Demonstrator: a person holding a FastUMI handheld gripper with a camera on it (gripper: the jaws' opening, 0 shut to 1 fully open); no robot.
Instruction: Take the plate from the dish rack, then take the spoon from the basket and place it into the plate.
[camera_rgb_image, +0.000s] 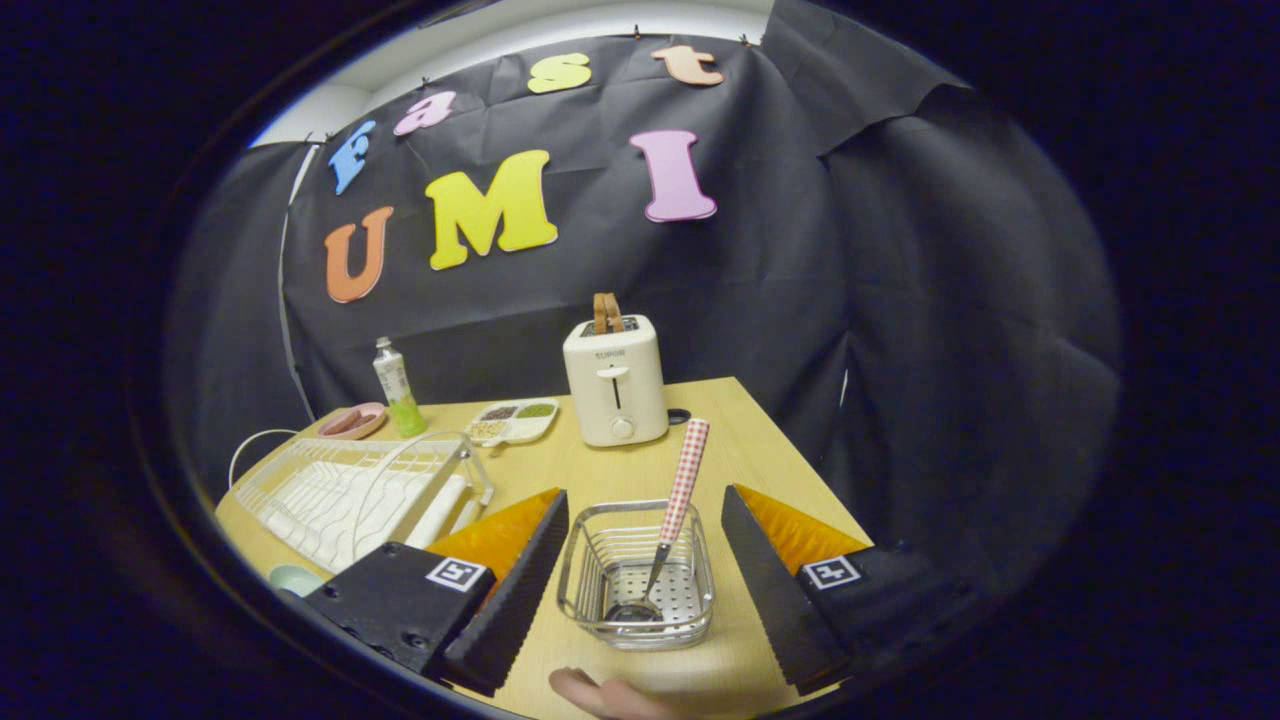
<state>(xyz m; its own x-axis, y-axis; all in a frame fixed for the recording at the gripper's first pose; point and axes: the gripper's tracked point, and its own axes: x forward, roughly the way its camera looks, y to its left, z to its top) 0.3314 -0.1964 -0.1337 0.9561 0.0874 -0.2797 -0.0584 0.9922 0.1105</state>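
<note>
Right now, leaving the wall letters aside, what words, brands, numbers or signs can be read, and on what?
Cream two-slot toaster: one short brand word on its front, too small to read surely.
Clear plastic bottle of green drink: label blurred, unreadable.
Gripper, jaws open either side of the metal wire basket: two square black-and-white markers, no words.

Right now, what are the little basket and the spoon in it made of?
The basket, between the open tongs, looks like shiny metal: thin wire walls, holed floor. The spoon has a metal-looking bowl; its red-checked handle could be plastic or ceramic, hard to tell.
</note>
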